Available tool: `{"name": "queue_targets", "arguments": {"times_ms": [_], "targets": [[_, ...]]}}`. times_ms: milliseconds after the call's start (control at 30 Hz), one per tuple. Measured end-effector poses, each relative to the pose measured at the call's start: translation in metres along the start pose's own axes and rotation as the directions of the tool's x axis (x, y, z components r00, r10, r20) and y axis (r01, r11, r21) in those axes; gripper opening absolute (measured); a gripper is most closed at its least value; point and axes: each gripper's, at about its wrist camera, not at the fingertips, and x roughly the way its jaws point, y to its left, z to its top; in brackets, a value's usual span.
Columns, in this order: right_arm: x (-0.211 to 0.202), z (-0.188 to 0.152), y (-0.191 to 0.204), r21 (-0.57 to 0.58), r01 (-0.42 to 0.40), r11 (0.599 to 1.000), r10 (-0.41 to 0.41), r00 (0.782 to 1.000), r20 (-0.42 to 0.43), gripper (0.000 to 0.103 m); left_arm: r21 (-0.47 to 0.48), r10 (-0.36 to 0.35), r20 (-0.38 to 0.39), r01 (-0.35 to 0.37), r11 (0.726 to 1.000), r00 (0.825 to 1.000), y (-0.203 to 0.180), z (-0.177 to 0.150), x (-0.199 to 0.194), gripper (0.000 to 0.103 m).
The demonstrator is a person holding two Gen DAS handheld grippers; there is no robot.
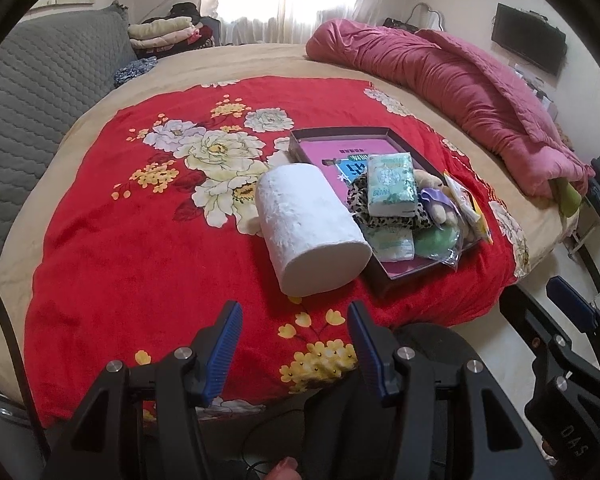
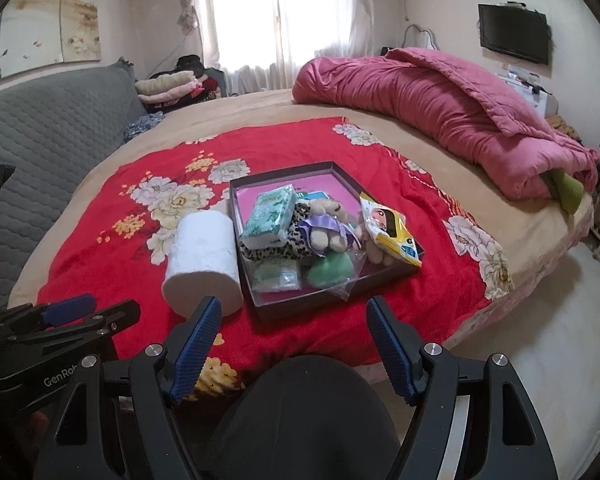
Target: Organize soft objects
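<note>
Near the close of the sorting, by the look of things: shallow dark box (image 2: 260,304) on the red floral blanket (image 1: 120,248), already loaded with a green tissue pack (image 2: 270,216), a leopard-print cloth (image 2: 296,240), a small plush bear in a purple dress (image 2: 326,226), a green round pad in clear wrap (image 2: 332,270), another pale tissue pack (image 2: 278,276) flat on the box floor, and a yellow packet (image 2: 388,232) propped over the right rim. One piece left outside: white paper roll (image 1: 312,228), lying on its side on the blanket, touching or just beside the box's left wall, flat end toward the cameras.

Left gripper (image 1: 294,354) hovering above the blanket's near edge, jaws parted and empty, roll straight ahead between the lines of its fingers. Right gripper (image 2: 294,344) likewise empty, jaws spread wide, aimed at the box's near wall, well short of it.

Probably the roll next. Calls for wider jaws on the left, since the roll looks broader than the present gap, then a reach forward and down across its curved flank. Soft paper, so a gentle squeeze only. Little free room in the box: bare pink floor (image 1: 332,152) at the far end the likeliest spot, or atop the pile
</note>
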Motion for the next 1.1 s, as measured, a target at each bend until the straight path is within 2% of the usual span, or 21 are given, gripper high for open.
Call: {"name": "queue_targets", "arguments": {"times_ms": [433,1100], "targets": [[-0.0063,-0.0049,0.0086,-0.049,-0.003,0.999,0.004,1.000,0.009,0.076,0.006,0.000,0.003,0.000,1.000,1.000,-0.0051,-0.0003,-0.0037,0.054],[-0.0059,-0.0069,0.0098,-0.054,-0.004,0.999,0.004,1.000,0.009,0.076,0.011,0.014,0.003,-0.014,1.000,1.000,-0.0053,-0.0010,-0.0057,0.054]]}}
